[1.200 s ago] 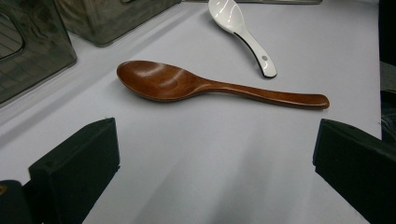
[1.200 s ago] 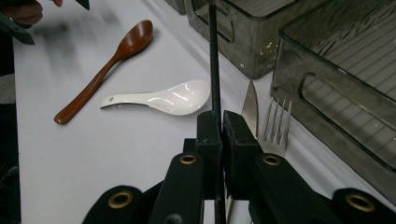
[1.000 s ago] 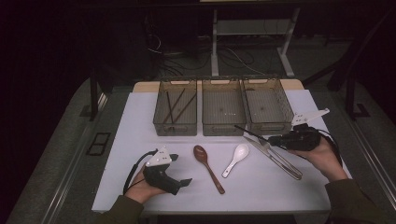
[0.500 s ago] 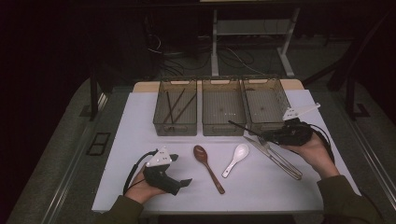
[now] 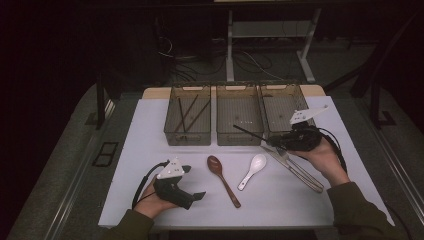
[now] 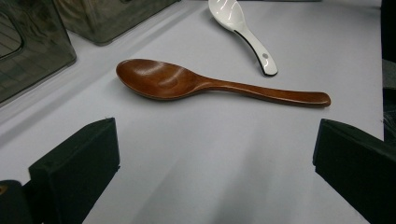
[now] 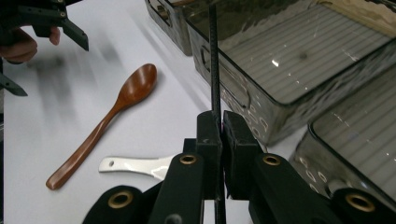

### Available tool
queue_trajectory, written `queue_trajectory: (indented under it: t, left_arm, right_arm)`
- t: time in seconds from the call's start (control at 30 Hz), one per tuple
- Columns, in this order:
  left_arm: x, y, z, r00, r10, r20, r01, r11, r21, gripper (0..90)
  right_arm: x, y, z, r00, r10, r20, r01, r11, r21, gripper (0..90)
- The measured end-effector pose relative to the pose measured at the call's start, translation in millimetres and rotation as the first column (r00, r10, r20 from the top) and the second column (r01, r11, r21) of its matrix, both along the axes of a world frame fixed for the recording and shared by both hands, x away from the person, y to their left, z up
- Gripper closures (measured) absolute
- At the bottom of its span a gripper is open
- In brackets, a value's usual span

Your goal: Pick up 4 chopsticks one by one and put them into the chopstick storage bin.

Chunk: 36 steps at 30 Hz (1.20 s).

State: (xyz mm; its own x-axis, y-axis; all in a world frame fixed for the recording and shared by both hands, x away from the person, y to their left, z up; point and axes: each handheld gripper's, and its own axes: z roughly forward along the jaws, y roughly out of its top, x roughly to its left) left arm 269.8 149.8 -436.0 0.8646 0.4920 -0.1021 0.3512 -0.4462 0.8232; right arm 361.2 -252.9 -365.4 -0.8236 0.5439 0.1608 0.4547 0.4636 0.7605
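White table (image 5: 150,150), right claw (image 5: 272,142) pinching chopstick (image 5: 250,133)

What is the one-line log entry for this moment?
right gripper: shut on black chopstick, lifted by middle bin | left gripper: open, on table near wooden spoon

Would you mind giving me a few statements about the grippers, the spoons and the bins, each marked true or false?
1. The right gripper is shut on a dark chopstick. True.
2. The left gripper holds the wooden spoon. False: its jaws are open and the spoon lies on the table ahead of them.
3. The left bin holds chopsticks. True.
4. The white spoon lies in the middle bin. False: it lies on the table beside the wooden spoon.
5. There are four bins. False: three.
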Motion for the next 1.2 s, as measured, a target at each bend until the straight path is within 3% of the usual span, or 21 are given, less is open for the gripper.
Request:
queue_trajectory:
  t: [0.63, 1.2]
  left_arm:
    - [-0.3, 0.7, 0.4, 1.0000, 0.002, 0.002, -0.002, 1.0000, -0.006, 0.0]
    - [-0.7, -0.1, 0.9, 1.0000, 0.007, 0.001, -0.007, 0.9998, -0.018, 0.0]
  right_arm:
    - [20.7, 44.7, 6.9, 0.9996, 0.006, 0.026, -0.006, 0.999, -0.032, 85.3]
    - [49.7, 91.1, 21.4, 0.9994, -0.031, 0.017, 0.032, 0.998, -0.062, 85.3]
